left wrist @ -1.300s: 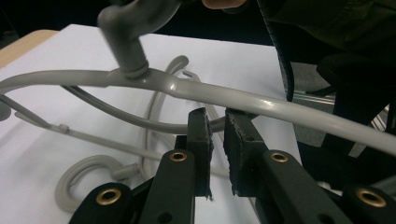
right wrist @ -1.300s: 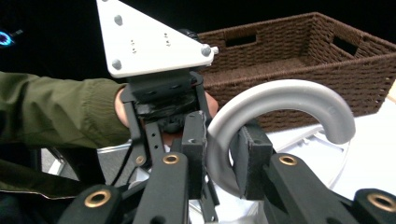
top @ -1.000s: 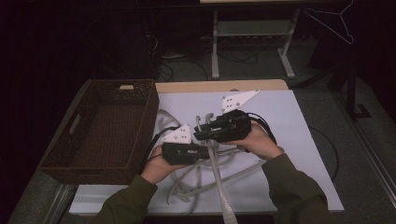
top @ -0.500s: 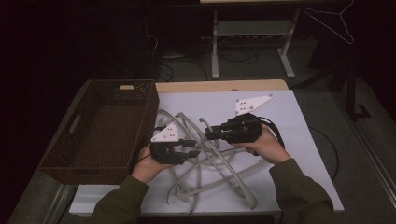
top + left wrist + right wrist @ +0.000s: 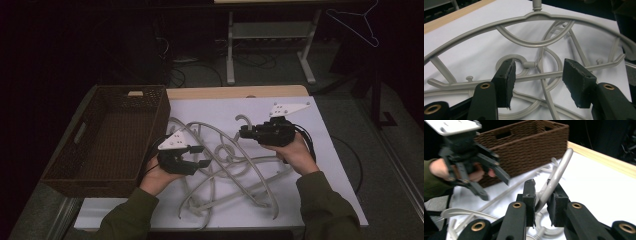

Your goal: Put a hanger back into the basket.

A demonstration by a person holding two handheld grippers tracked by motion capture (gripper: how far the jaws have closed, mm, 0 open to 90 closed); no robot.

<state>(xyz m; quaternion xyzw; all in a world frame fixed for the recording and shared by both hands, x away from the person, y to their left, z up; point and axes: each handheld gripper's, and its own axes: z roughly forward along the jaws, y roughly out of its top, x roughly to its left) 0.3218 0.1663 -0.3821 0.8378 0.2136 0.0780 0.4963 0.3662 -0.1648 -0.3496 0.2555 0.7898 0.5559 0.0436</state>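
Note:
Several grey plastic hangers (image 5: 235, 165) lie tangled on the white sheet (image 5: 220, 112). My left gripper (image 5: 202, 156) hovers at the pile's left side, and its jaws have just been opening. In the left gripper view it (image 5: 537, 72) stands open over a hanger's crossbar (image 5: 544, 76) and ring, with nothing pressed between the pads. My right gripper (image 5: 242, 133) is at the pile's right side, pointing left. It (image 5: 542, 191) is shut on a hanger's curved hook (image 5: 560, 167), which rises up between the pads. The left gripper (image 5: 495, 187) also appears in the right gripper view, jaws apart.
A brown wicker basket (image 5: 100, 177) stands at the table's left side, with its near wall (image 5: 531, 142) close behind the left hand. The table's wooden edge (image 5: 235, 92) runs along the back. A metal stand (image 5: 270, 45) is on the floor beyond.
The two grippers have drawn apart, left one leftward, right one rightward and down. The left jaws went from shut to open. The hanger that hung between them now lies lower on the pile.

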